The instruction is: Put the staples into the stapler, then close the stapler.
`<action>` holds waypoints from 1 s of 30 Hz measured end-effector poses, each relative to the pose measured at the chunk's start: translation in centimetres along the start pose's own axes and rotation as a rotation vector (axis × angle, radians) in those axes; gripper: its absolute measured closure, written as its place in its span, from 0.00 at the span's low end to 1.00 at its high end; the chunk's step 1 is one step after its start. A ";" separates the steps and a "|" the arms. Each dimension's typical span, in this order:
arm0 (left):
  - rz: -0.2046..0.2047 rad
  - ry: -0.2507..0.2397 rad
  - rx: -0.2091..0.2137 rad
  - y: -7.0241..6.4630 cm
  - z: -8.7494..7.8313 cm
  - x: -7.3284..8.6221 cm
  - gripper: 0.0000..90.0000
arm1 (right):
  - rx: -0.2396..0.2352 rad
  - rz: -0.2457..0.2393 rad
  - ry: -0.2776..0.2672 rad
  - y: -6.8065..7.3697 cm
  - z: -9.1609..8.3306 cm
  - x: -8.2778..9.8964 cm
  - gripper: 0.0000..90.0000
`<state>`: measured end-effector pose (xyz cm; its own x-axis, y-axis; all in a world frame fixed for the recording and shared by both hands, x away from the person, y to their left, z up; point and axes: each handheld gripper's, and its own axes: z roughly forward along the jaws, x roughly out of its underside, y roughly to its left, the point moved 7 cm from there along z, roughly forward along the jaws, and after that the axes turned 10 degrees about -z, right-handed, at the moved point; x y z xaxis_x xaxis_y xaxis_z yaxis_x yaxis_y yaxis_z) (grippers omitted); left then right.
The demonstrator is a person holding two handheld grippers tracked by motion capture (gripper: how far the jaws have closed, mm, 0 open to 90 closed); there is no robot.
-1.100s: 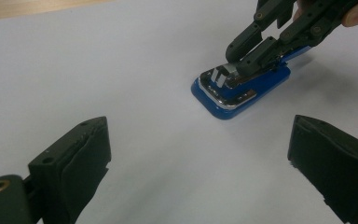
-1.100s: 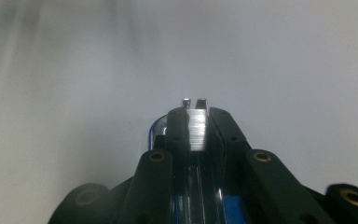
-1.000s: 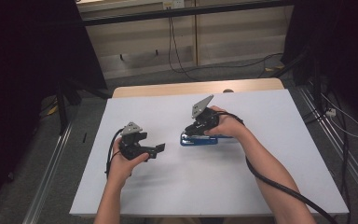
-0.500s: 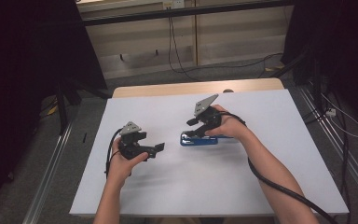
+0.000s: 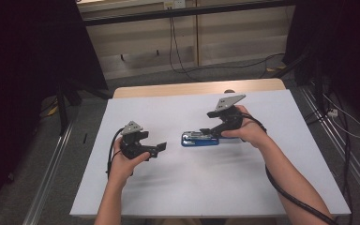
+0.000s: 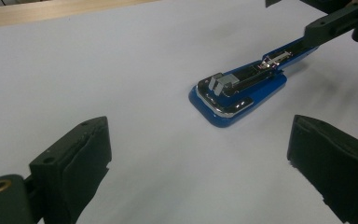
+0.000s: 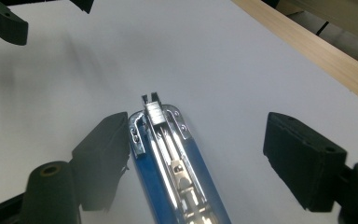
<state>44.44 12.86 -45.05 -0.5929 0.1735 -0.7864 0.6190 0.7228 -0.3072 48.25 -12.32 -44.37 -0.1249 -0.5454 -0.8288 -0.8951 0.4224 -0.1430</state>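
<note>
The counter (image 5: pixel 192 187) is a white sheet w/ a wood edge at the far side. The blue stapler (image 5: pixel 199 138) lies flat near its middle, chrome magazine facing up, between the two tools.

**Tool state**
- Right tool (image 5: pixel 207 131): its jaws have just been opening. They now stand spread over the stapler's right end. In the right gripper view the stapler (image 7: pixel 172 163) runs up between the pads. The left pad (image 7: pixel 103 149) sits just beside or touching the blue side and the right pad (image 7: pixel 303 158) stands well apart, so there is no pinch.
- Left tool (image 5: pixel 159 146): jaws spread, nothing between them — it hovers left of the stapler, aimed at it.

**Risks (judgement)**
1. The left pad of the right tool is v. close to the stapler. A sideways pull-off could drag or spin it on the smooth sheet.
2. If the left tool closes in on the rounded front end off-centre, the stapler may slide away rather than seat between the pads.
3. The open magazine is exposed — a pad pressing there could slip on the chrome.

**View differences**
- High view: both forearms and the layout on the counter, but not the pad clearance.
- Left gripper view: the stapler's (image 6: pixel 242 91) front end and a jaw of the other tool over its far end.
- Right gripper view: the pad-to-stapler gap, plus magazine detail.
</note>
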 end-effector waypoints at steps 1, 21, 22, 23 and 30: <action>-0.003 -0.002 0.002 0.0 0.0 0.0 0.07 | 0.005 0.006 -0.007 0.0 -0.4 0.1 0.26; 0.007 -0.007 0.021 -0.8 0.4 -0.3 0.07 | 0.170 0.033 0.068 2.1 -5.2 4.3 0.15; 0.003 -0.008 0.023 -0.8 0.4 -0.3 0.07 | 0.184 0.028 0.077 2.2 -5.4 4.5 0.15; 0.003 -0.007 0.022 -0.8 0.4 -0.3 0.07 | 0.192 0.033 0.078 2.3 -5.6 4.6 0.15; 0.014 -0.001 0.022 -1.0 0.6 -0.2 0.07 | 0.237 0.079 0.067 2.5 -6.9 5.6 0.15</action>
<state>44.27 11.74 -44.92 -0.5840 0.1829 -0.7909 0.6383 0.7054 -0.3082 42.31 -19.31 -45.59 -0.2256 -0.5475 -0.8059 -0.7570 0.6192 -0.2088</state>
